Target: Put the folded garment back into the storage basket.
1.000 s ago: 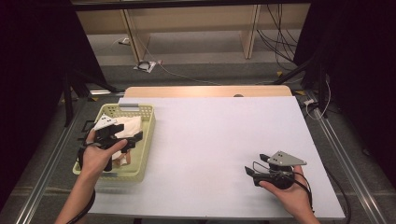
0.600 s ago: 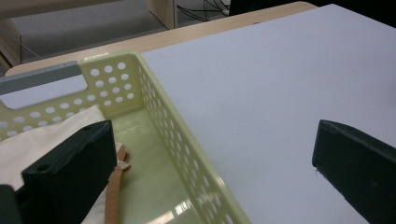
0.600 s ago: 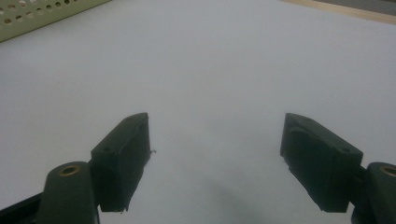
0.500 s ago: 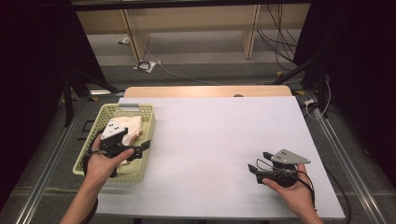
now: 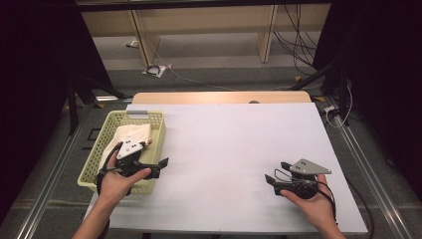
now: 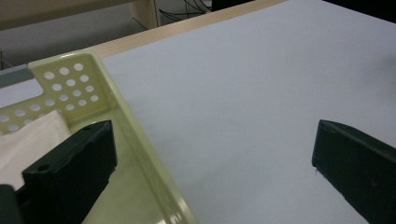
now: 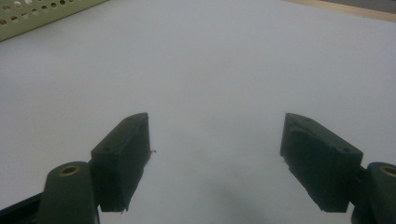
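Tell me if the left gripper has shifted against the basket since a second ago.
Yes. The left gripper has drawn back from over the cloth toward the basket's near right corner, its fingers now open over the rim and holding nothing.

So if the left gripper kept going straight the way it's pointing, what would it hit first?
Probably nothing: the left gripper points past the basket rim across bare white table, though one jaw sits close to that rim.

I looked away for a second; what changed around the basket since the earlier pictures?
The left tool drew back out of the yellow basket toward its near right rim, jaws just opened, nothing between them. The white cloth stays inside; the right tool kept still.
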Action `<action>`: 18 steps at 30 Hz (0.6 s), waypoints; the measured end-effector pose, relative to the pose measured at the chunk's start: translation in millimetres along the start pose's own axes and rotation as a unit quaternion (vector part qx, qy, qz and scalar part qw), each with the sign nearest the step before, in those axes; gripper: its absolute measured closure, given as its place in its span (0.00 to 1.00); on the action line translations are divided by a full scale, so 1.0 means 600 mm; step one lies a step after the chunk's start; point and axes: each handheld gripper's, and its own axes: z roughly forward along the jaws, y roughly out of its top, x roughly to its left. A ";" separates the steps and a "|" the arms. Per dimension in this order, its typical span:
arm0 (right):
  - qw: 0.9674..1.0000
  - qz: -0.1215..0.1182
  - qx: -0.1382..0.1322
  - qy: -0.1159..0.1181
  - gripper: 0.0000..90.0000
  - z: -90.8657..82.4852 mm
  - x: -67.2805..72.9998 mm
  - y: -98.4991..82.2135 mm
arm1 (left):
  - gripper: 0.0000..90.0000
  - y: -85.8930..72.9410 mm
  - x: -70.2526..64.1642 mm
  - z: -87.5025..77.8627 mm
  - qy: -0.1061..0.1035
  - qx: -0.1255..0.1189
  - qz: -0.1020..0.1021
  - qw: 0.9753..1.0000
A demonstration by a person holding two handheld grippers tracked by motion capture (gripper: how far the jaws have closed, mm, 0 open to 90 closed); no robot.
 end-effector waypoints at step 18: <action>1.000 0.000 0.003 0.006 0.28 0.003 0.003 -0.003 | 0.03 -0.014 -0.037 0.010 -0.027 -0.006 0.036 0.999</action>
